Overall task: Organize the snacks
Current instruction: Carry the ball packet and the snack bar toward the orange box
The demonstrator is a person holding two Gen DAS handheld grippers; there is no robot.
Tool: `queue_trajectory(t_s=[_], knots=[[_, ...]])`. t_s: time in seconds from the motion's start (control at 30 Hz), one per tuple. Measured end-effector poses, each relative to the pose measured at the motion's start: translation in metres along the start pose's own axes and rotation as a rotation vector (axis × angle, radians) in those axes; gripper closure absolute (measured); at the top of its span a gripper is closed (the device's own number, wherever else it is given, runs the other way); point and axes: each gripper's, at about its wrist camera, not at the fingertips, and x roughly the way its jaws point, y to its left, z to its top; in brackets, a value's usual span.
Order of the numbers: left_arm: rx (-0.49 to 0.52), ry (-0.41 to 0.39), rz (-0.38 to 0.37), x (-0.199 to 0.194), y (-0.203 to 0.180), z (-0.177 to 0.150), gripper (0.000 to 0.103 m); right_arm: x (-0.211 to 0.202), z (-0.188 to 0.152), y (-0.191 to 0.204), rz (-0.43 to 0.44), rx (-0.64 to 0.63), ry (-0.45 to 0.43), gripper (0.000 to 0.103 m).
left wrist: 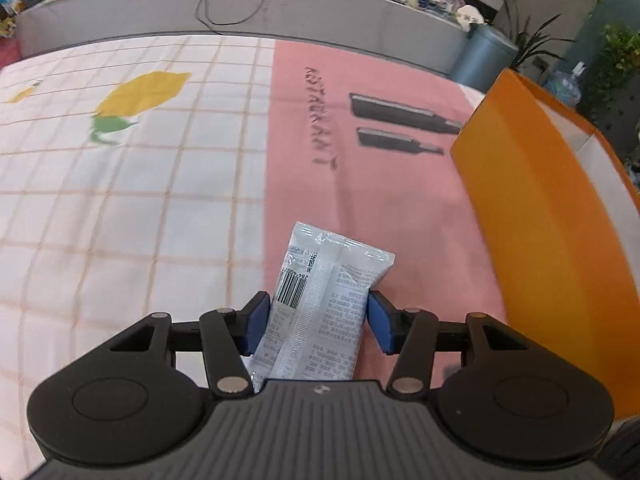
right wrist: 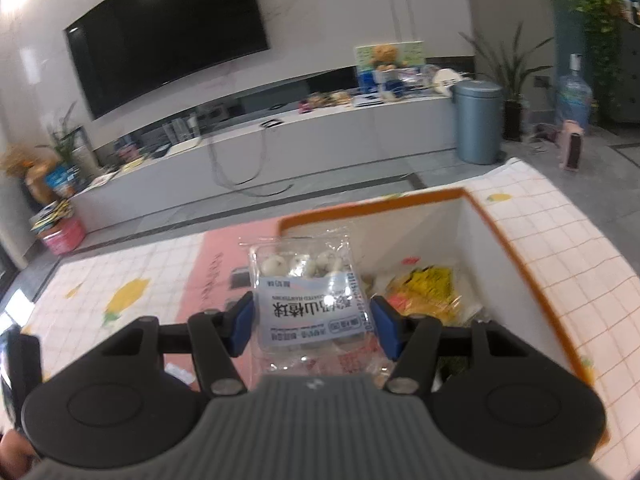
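Observation:
In the left wrist view, a white snack packet (left wrist: 332, 264) with a barcode and small print stands up between the blue pads of my left gripper (left wrist: 319, 300), which is shut on it above the pink mat. The orange box (left wrist: 540, 220) is just to its right. In the right wrist view, my right gripper (right wrist: 312, 308) is shut on a clear packet of white balls (right wrist: 304, 276) with a pale blue label, held over the near left edge of the orange-rimmed box (right wrist: 480, 248). Yellow and red wrapped snacks (right wrist: 428, 288) lie inside the box.
The table wears a checked cloth with lemon prints (left wrist: 140, 92) and a pink mat (left wrist: 380, 184) with printed dark shapes. Beyond the table stand a long white TV bench (right wrist: 320, 140), a blue-grey bin (right wrist: 478, 120), potted plants and a water bottle (right wrist: 574, 96).

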Motion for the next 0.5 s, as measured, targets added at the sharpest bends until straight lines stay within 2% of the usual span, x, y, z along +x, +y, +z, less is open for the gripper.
queue_trajectory(t_s=[0.2,0.27,0.33,0.4,0.5], knots=[[-0.023,-0.043,0.045,-0.009,0.006,-0.022,0.042,-0.009,-0.033,0.029,0.085,-0.045,0.031,0.044],[0.007,-0.049,0.056,-0.01,0.005,-0.026,0.041,-0.011,-0.042,0.04,0.111,-0.076,0.035,0.044],[0.04,-0.063,0.056,-0.011,0.004,-0.031,0.033,-0.01,-0.051,0.052,0.137,-0.116,0.037,0.044],[0.079,-0.092,0.06,-0.011,0.002,-0.037,0.03,-0.006,-0.056,0.06,0.143,-0.131,0.048,0.044],[0.086,-0.12,0.071,-0.01,-0.001,-0.042,0.03,0.002,-0.064,0.064,0.135,-0.123,0.081,0.044]])
